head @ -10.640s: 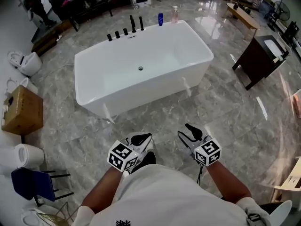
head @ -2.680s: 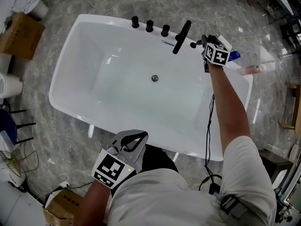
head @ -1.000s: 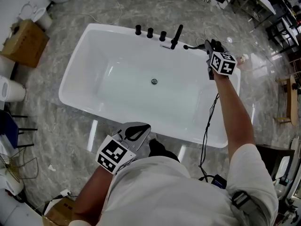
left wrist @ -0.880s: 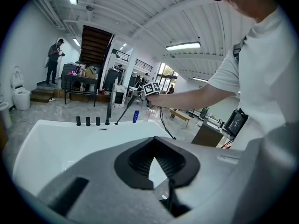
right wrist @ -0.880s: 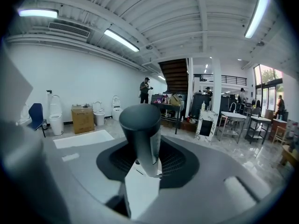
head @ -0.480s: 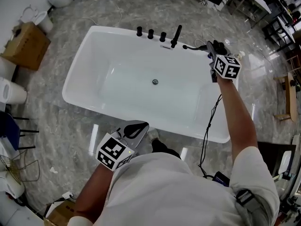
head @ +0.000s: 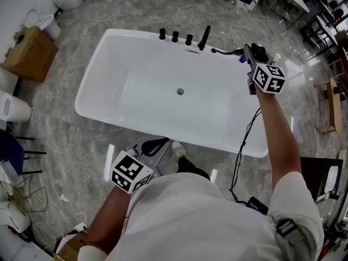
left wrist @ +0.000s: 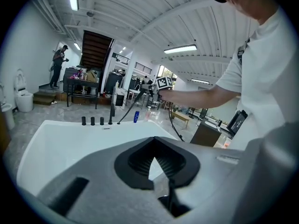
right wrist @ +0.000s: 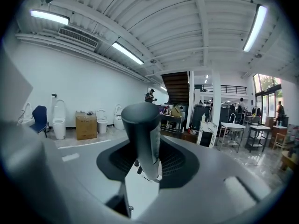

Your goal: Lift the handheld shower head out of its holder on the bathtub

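Right gripper view settles the grip: the right gripper (right wrist: 148, 166) is clenched on the dark, stick-shaped shower head (right wrist: 142, 134), whose barrel stands up between the jaws and points away from the lens. No tub shows there, only the showroom hall.

Head view places that hold over the far right corner of the white bathtub (head: 103, 105), just right of the black tap knobs (head: 175, 36) and tall spout (head: 205, 37). The left gripper (head: 156, 145) hangs on the near side of the tub, pinched together on nothing.

Left gripper view adds what neither of those gives: a side look in which the raised arm carries the handle well above the rim, with a thin dark hose (left wrist: 133, 107) slanting down to the tub deck. I cannot pick out the holder itself, but judging by that height the head looks clear of it.

To finish well, the lift should stay smooth and in line with the hose, the squeeze firm so the round barrel cannot twist, and the pull should stop short of drawing the hose taut against the deck.
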